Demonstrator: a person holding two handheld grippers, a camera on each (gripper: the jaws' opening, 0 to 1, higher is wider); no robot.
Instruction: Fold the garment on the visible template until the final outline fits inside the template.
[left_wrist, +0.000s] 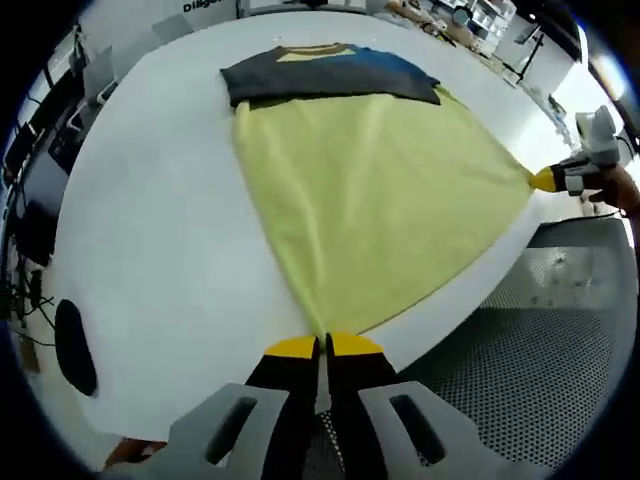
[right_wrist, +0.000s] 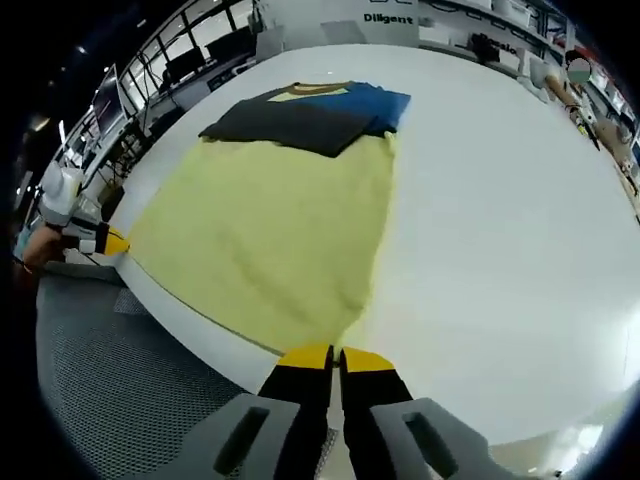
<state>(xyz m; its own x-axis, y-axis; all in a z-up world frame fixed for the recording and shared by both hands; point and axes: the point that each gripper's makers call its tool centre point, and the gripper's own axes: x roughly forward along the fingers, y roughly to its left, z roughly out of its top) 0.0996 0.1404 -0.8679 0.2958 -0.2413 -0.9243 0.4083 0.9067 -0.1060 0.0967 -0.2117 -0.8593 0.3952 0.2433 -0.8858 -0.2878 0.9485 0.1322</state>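
Yellow-tipped jaws of the left gripper (left_wrist: 322, 345) sit closed tight on one bottom corner of the garment (left_wrist: 380, 190), a pale yellow shirt with a dark band and blue patch across the shoulders. In the right gripper view, the right gripper (right_wrist: 335, 355) has its jaws pinched together the same way on the other bottom corner, right at the near edge of the white surface (right_wrist: 500, 200). Each gripper also appears small at the side of the other's view, holding its corner at the hem.

The shirt lies flat on the surface, collar end away from the person, hem along the near edge, with both sleeves apparently folded in over the dark shoulder band (I cannot make out a separate template outline under the cloth). Below the surface edge is grey perforated flooring (left_wrist: 560, 360).

Judging by the soft ripples running from each pinched corner, the fabric is thin, light and limp; it will drape and sag between the two holds rather than keep a shape. Corners are the right place to grip, since they let the hem be lifted taut and carried toward the collar as one straight edge. Uneven height or slack between the hands would likely make the fold land crooked or bunch.
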